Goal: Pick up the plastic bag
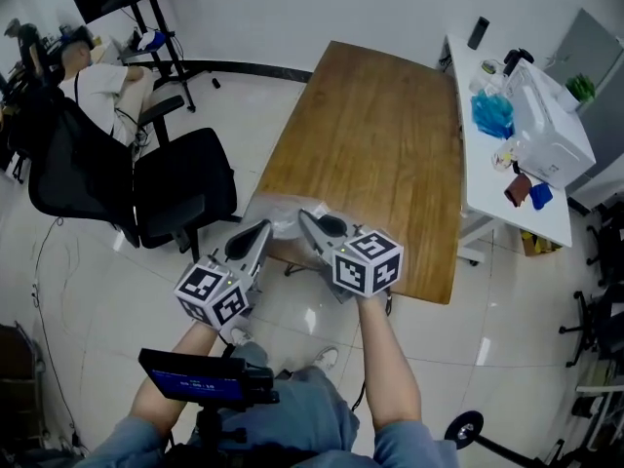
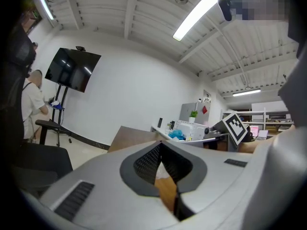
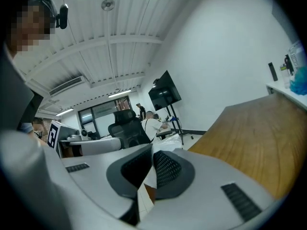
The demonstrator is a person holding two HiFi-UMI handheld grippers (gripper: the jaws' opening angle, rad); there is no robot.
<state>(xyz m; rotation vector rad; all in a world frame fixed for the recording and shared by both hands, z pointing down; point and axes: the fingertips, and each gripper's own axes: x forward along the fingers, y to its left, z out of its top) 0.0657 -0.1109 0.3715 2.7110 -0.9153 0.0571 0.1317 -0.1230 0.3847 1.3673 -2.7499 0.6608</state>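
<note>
Presently: plastic bag [image 1: 285,224], near edge of tabletop [image 1: 380,144]; left claw [image 1: 261,230] and right claw [image 1: 304,216] each clamped on its film, likely so it lifts evenly.

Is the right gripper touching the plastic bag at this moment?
Touching. The right gripper view shows the right gripper shut, with a thin white sheet of the plastic bag pinched between its two pads.

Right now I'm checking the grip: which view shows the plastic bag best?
The head view: the plastic bag sits crumpled between the left gripper and right gripper at the near edge of the table. The left gripper view shows only a pale sliver between shut jaws; the right gripper view, a pinched strip.
</note>
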